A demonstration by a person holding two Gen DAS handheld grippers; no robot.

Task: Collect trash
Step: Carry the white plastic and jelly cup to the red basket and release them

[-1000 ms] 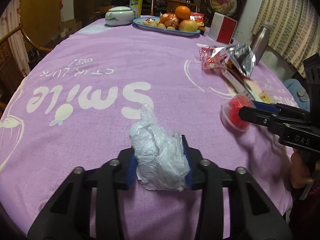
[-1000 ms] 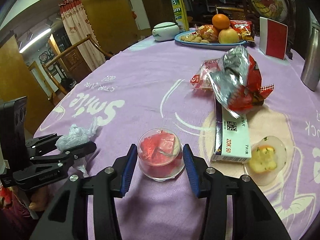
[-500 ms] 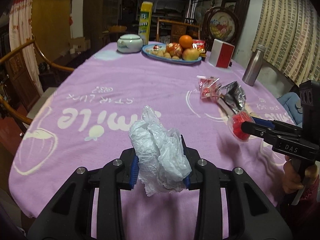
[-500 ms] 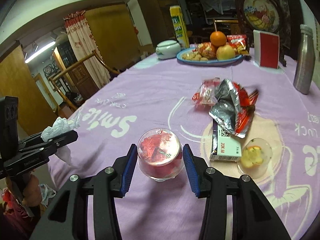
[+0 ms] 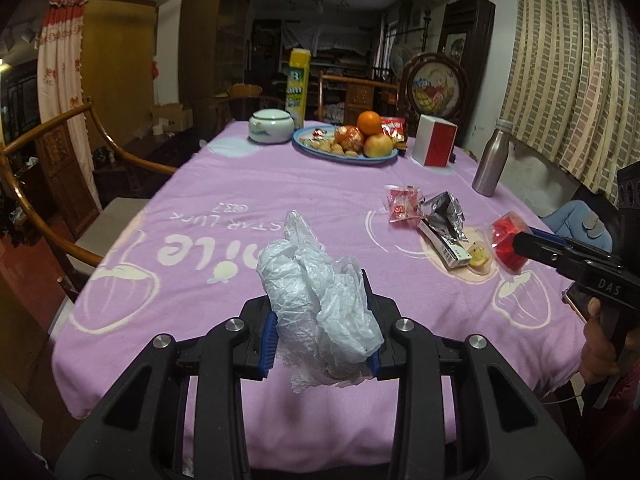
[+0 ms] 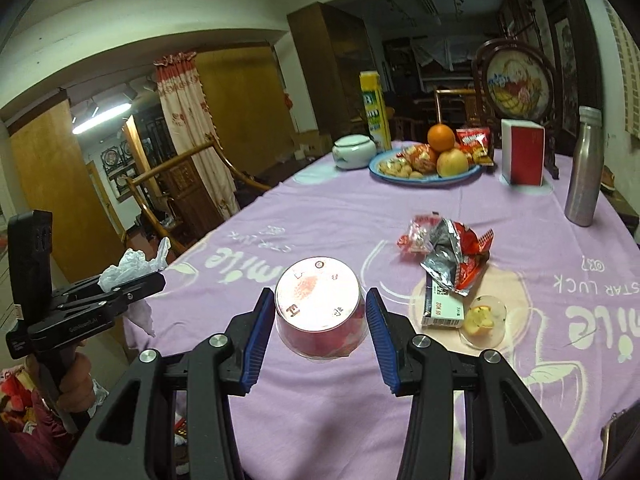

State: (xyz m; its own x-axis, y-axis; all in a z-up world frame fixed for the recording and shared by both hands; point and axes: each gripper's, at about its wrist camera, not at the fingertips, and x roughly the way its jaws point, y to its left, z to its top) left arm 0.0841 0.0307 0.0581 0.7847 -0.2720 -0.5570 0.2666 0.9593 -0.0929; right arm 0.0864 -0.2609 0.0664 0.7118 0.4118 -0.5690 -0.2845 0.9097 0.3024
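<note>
Both grippers lifted off the table, each carrying trash.
Left gripper (image 5: 320, 336) angled down over the table's near edge, blue pads pinching a crumpled white plastic bag (image 5: 316, 300) in the air. Right gripper (image 6: 320, 332) also tilted down near the same edge, pads clamped on a clear plastic cup (image 6: 320, 312) with red contents, bottom facing camera, clear of the purple tablecloth (image 6: 320, 216). Hand (image 6: 76, 376) grips the left handle. Foil wrapper (image 6: 452, 260), small box (image 6: 442, 304) lie mid-table.
</note>
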